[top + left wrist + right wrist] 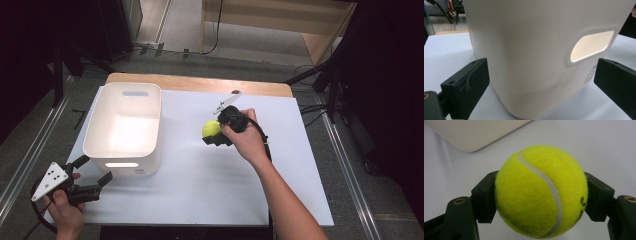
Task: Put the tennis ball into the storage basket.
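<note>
A yellow tennis ball (pixel 210 129) (pixel 541 191) is clamped between the black jaws of my right gripper (pixel 214 133) (pixel 541 195), held above the middle of the white table top (pixel 200 185). A white plastic bin (pixel 125 127) (pixel 536 50) with a cut-out handle stands at the left of the table. My left gripper (pixel 95 170) (pixel 541 85) rests at the front left corner, jaws wide open, pointing at the bin's near wall without touching it.
The table's wooden back edge (pixel 200 82) lies beyond the white sheet. Metal rails (pixel 30 150) run along both sides on the floor. Dark stands and cables (pixel 320 75) are at the back right.
</note>
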A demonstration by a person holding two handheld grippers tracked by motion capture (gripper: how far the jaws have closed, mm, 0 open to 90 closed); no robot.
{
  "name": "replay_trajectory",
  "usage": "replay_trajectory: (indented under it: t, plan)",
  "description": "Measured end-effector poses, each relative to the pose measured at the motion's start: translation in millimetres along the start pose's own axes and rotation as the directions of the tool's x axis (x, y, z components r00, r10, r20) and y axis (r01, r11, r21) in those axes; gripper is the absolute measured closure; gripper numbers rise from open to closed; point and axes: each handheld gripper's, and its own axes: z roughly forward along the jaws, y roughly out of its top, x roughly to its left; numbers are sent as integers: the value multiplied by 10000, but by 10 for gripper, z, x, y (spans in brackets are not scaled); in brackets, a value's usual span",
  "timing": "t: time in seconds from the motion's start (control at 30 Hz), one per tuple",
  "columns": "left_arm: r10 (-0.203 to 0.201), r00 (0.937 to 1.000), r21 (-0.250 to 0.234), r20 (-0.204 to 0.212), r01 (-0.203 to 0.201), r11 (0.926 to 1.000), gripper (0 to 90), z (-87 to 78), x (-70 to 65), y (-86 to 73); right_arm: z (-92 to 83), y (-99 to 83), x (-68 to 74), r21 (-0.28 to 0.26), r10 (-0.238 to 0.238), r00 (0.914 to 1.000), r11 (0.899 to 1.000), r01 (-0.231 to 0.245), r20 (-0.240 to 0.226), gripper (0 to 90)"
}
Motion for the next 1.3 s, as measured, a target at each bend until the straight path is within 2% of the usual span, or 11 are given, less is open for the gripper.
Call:
replay_trajectory:
  t: [1.3]
  plan:
    - [44, 10000, 45, 46, -44, 10000, 2, 2, -4, 3, 92, 495, 230, -159, -823, 9955, 9965, 817, -475, 238]
